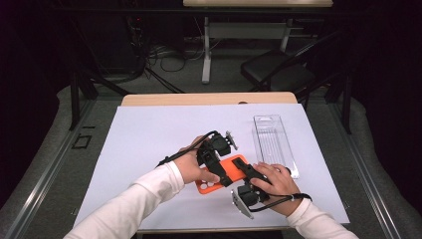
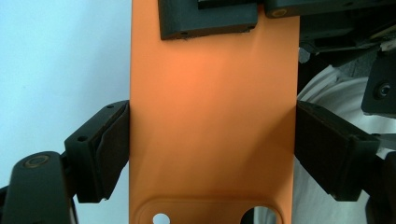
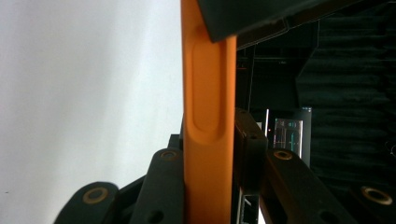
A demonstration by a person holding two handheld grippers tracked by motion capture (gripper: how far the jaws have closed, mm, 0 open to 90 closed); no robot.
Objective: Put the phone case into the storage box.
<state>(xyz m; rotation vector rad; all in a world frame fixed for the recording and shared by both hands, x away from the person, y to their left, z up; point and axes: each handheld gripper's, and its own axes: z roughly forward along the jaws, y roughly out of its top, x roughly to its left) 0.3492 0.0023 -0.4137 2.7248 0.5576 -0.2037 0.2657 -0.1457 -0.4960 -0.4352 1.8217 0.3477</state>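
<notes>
Table (image 1: pixel 149 99): pale wood top, almost wholly covered by a white sheet (image 1: pixel 149 139); a strip of bare wood shows along the far edge. Floor beyond is grey carpet, with loose cables (image 1: pixel 164 55) near a second table's white legs (image 1: pixel 206 50). A dark chair (image 1: pixel 278 69) stands to the far right. Black drapes close in both sides of the room.

A clear plastic tray (image 1: pixel 273 144) lies on the sheet, right of centre, just beside the right hand.

Orange phone case (image 1: pixel 219 177): held over the near middle of the sheet, between both grippers.

Left gripper (image 1: pixel 222 175): jaws set wide across the case's width, pads pressed on both long edges, as the left gripper view shows.

Right gripper (image 1: pixel 247 168): jaws nearly together, clamped on the case's thin edge; the right gripper view shows the case edge-on between them.
</notes>
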